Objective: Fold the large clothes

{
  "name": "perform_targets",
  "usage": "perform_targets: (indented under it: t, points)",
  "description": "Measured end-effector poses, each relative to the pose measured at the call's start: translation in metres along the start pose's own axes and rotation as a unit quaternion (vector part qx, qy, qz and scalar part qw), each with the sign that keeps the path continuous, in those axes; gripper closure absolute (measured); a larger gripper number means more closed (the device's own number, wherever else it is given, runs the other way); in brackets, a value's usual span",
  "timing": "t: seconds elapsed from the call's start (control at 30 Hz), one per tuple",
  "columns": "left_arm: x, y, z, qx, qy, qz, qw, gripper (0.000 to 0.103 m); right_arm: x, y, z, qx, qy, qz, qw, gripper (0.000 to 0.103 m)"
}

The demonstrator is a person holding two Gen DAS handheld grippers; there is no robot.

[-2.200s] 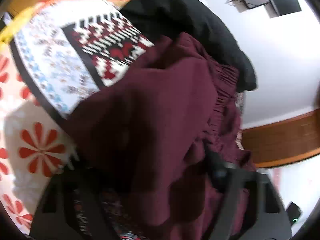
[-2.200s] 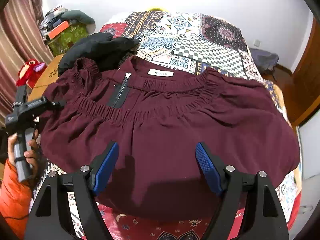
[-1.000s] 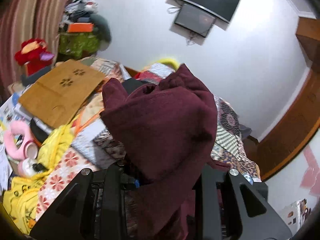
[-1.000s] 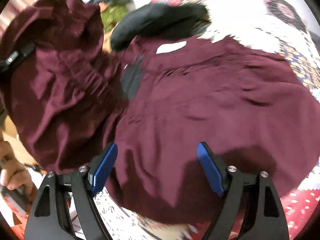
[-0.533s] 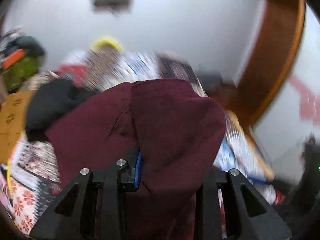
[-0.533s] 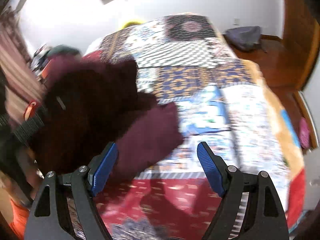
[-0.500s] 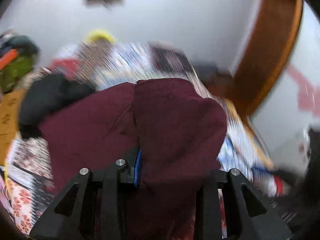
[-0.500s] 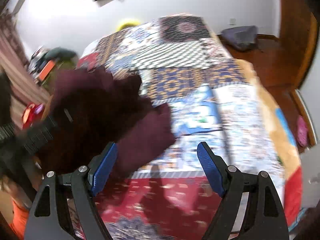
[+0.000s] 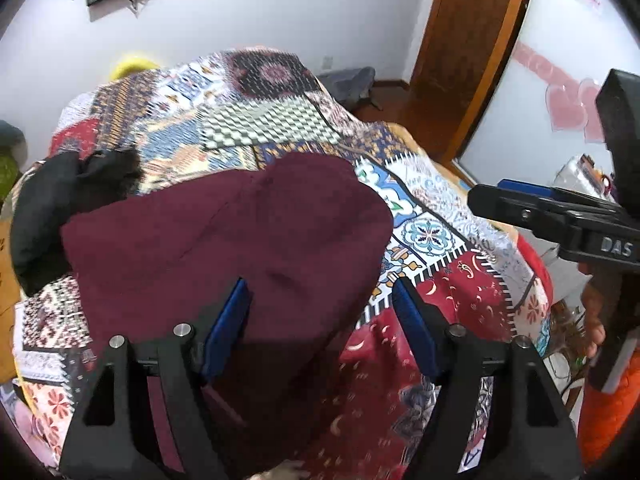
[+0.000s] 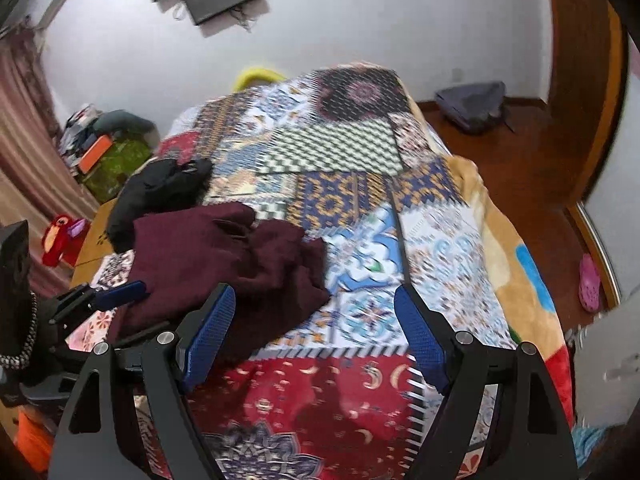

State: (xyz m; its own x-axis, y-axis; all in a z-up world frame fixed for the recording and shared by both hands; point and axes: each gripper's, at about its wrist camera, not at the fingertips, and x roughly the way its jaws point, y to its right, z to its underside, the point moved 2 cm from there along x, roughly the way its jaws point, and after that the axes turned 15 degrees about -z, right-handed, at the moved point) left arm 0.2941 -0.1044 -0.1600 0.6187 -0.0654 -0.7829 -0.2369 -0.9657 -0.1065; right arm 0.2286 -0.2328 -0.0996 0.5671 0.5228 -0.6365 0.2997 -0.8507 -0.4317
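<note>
A dark maroon garment [image 9: 224,240] lies doubled over on the left part of the patchwork quilt [image 9: 432,236]. My left gripper [image 9: 320,328] hangs just above the garment's near edge. Its jaws are opening and the cloth lies loose between them, neither blue pad pressing it. In the right wrist view the same garment [image 10: 224,256] is a rumpled heap left of centre. My right gripper [image 10: 314,336] stands open over the bare quilt [image 10: 400,240], holding nothing. Each view shows the other gripper at its edge: the right gripper [image 9: 492,198] and the left gripper [image 10: 120,294].
A black garment [image 9: 52,208] [image 10: 160,192] lies on the bed behind the maroon one. A grey bag [image 10: 472,104] and a pink shoe [image 10: 590,280] are on the wooden floor to the right. Boxes and toys [image 10: 100,152] crowd the left wall.
The left gripper carried a gathered part of the maroon garment across, lowered it onto the rest and opened, so the cloth is out of its grip. The right gripper swung right and up over bare quilt.
</note>
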Motion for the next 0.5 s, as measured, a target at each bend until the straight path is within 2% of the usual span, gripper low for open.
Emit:
perform_targets:
  t: [0.1,0.17,0.27,0.33,0.5]
  points:
    - [-0.022,-0.027,0.004,-0.019,0.023,-0.022,0.9993,0.027,0.004,-0.019,-0.009,-0.031,0.003,-0.013,0.999,0.024]
    - [-0.033,-0.050,0.006,-0.036,0.038,-0.043,0.9977,0.018,0.011,-0.031,-0.015,-0.044,0.002,-0.021,0.999,0.024]
    - [-0.042,-0.082,0.010,-0.060,0.052,-0.085,0.9932,0.014,0.027,-0.048,-0.021,-0.060,-0.006,-0.039,0.997,0.024]
    - [-0.040,-0.100,0.016,-0.072,0.042,-0.106,0.9909,0.014,0.041,-0.055,-0.023,-0.062,-0.019,-0.056,0.996,0.024]
    - [-0.010,-0.126,0.045,-0.084,-0.017,-0.116,0.9895,0.014,0.080,-0.057,-0.022,-0.045,-0.069,-0.083,0.993,0.024]
